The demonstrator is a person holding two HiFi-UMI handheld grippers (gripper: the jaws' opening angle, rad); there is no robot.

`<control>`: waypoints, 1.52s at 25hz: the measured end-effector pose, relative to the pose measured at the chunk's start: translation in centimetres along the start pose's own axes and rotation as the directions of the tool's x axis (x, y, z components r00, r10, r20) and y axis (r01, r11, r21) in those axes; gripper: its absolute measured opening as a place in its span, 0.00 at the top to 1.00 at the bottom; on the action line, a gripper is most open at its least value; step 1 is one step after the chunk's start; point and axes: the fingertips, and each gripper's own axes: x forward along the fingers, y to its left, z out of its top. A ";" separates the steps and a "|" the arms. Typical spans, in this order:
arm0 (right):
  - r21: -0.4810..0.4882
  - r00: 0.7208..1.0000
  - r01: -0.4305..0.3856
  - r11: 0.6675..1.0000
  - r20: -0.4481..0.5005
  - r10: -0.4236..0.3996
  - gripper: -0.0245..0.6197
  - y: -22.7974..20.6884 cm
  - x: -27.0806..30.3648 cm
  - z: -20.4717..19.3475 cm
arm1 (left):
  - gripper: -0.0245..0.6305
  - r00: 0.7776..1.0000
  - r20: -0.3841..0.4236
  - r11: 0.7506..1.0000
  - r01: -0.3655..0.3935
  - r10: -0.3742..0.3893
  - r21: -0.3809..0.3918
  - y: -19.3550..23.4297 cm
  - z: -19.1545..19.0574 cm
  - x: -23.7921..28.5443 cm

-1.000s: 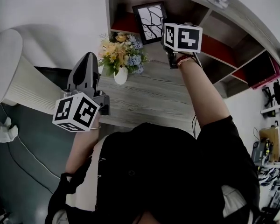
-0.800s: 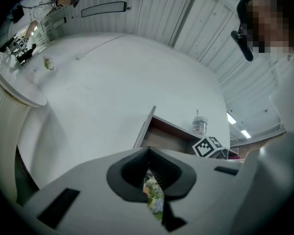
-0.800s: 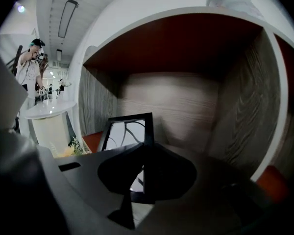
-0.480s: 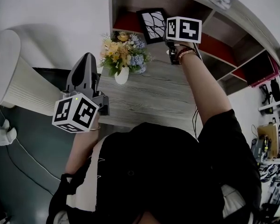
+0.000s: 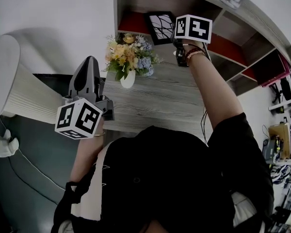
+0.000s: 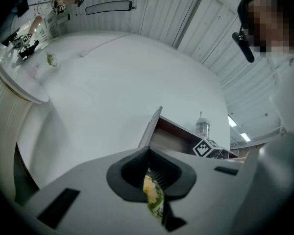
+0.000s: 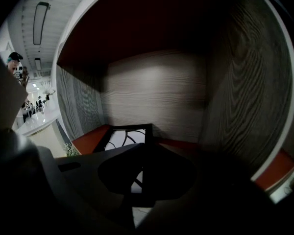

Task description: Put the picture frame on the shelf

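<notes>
**Grey wood desk, frame reaching the shelf**

Grey wood desk (image 5: 160,98) lies below. Nearest, the left gripper (image 5: 90,60) hangs over its edge, jaws pressed together on nothing. Past the flower vase (image 5: 128,79), the right gripper (image 5: 178,45) pinches the picture frame (image 5: 160,27) inside the red-floored shelf (image 5: 135,22) compartment.

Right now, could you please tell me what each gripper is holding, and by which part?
The right gripper holds the black picture frame with a white branch print by the border along one side. The left gripper is shut on nothing.
</notes>
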 end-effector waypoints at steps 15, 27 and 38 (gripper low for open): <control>0.164 0.996 0.084 0.983 -0.008 -0.084 0.86 -1.9 -0.2 -1.4 | 0.95 0.998 -0.007 0.998 0.056 -0.056 -0.032 0.8 -0.4 1.4; 0.294 0.984 0.171 0.940 -0.001 -0.179 0.86 -1.9 -0.4 -1.5 | 0.95 0.997 -0.019 0.997 0.069 -0.070 -0.036 2.5 -0.1 1.2; 0.357 0.981 0.177 0.917 0.013 -0.195 0.84 -1.6 -0.3 -1.6 | 0.95 0.997 -0.045 0.997 0.066 -0.068 -0.046 3.0 -1.0 0.8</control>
